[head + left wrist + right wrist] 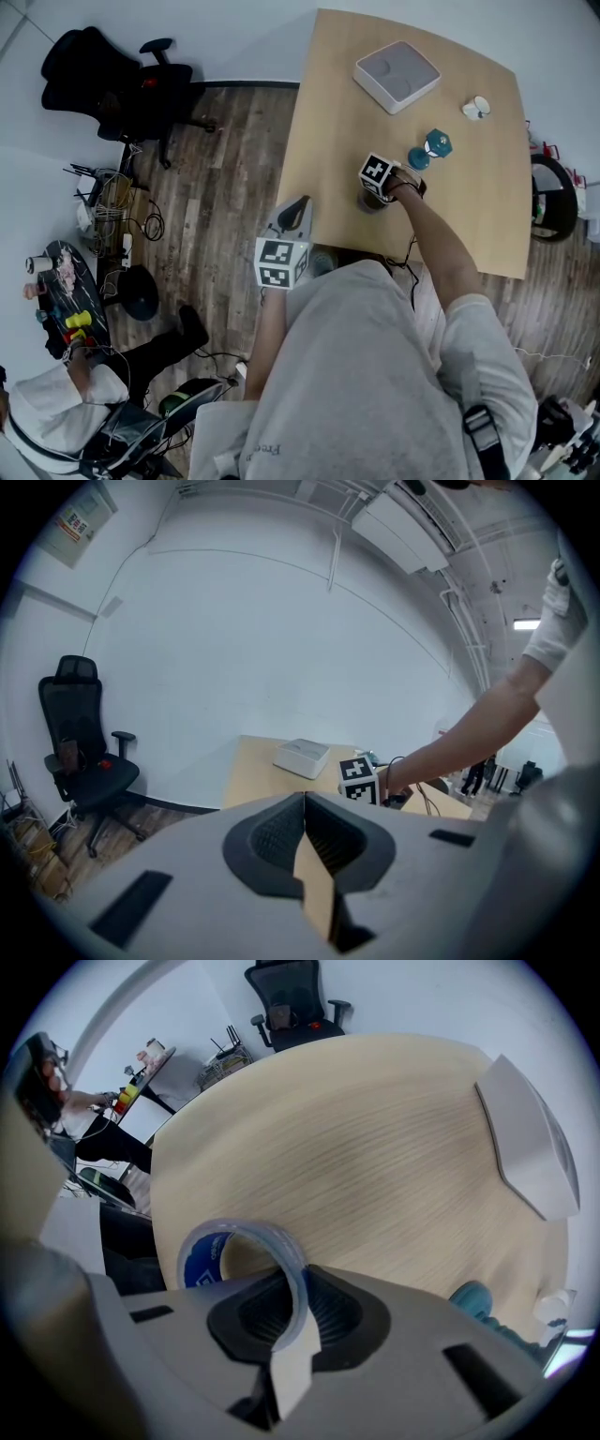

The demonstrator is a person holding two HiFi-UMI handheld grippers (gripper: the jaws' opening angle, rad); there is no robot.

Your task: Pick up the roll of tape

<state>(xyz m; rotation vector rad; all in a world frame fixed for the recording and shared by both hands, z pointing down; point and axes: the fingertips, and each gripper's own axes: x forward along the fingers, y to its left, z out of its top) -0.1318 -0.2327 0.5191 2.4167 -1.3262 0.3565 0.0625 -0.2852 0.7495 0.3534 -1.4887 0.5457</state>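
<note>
The roll of tape (236, 1239) is clear with a blue inner core and stands on edge on the wooden table (328, 112). My right gripper (298, 1309) points straight down at it, and its two pads are shut on the roll's wall. From the head view, that gripper (373, 197) is near the table's middle and hides most of the roll. My left gripper (305, 834) is held off the table's left edge (296, 214). Its jaws are shut, with nothing between them.
A white square box (397, 75) lies at the table's far side. Two teal objects (429, 148) and a small white item (476, 109) lie right of my right gripper. A black office chair (112, 89) stands on the floor at left, and a seated person (56, 412) is at lower left.
</note>
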